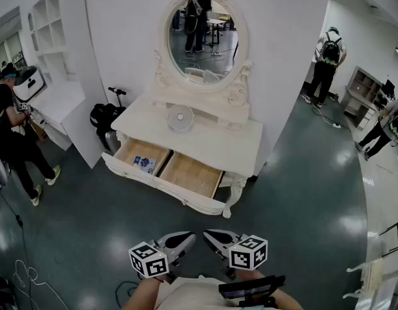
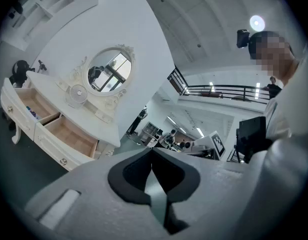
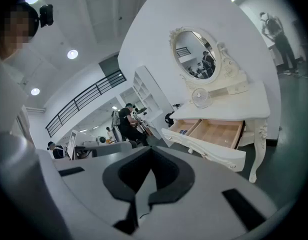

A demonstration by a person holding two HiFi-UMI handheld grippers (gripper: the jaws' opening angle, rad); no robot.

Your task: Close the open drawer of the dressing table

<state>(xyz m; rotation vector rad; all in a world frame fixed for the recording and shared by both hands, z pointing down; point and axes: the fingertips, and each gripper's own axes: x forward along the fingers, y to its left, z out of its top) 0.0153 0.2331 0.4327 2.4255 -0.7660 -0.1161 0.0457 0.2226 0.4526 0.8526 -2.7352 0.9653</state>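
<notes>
White drawer (image 1: 189, 174) hangs open toward us from the dressing table (image 1: 212, 141), its long front running left-right, far ahead; left gripper (image 1: 186, 239) and right gripper (image 1: 213, 236) keep fingers (image 1: 173, 243) pressed together, empty, equally near.

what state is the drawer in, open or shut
Open: the drawer sticks out from the table, its wooden inside on show.

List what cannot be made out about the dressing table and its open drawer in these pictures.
The small item in the left compartment of the drawer: too small in every view to identify.
Rear of both compartments: head view, hidden under the top of the dressing table.
The round white thing on that top: too small; perhaps a fan.
Drawer runners: hidden by its own walls in all views.
</notes>
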